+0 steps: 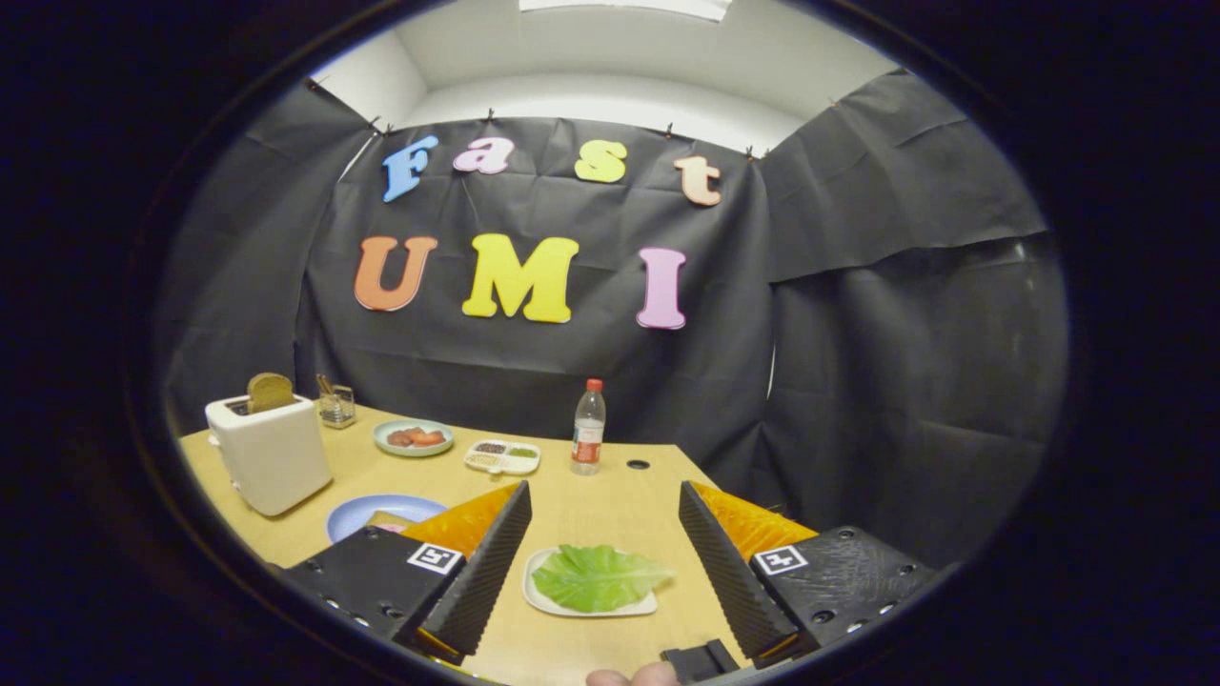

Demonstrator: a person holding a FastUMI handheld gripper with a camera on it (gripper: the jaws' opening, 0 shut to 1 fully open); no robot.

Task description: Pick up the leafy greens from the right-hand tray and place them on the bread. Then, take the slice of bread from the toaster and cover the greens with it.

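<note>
Jaws gape wide and empty, greens (598, 576) on tray (536, 595) between them; closing too high could pinch only a leaf edge and tear it.

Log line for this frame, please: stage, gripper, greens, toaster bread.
stage: approach | gripper: open, above greens | greens: on white tray, between fingers, ungrasped | bread slice: in toaster | blue plate: behind left finger
</note>
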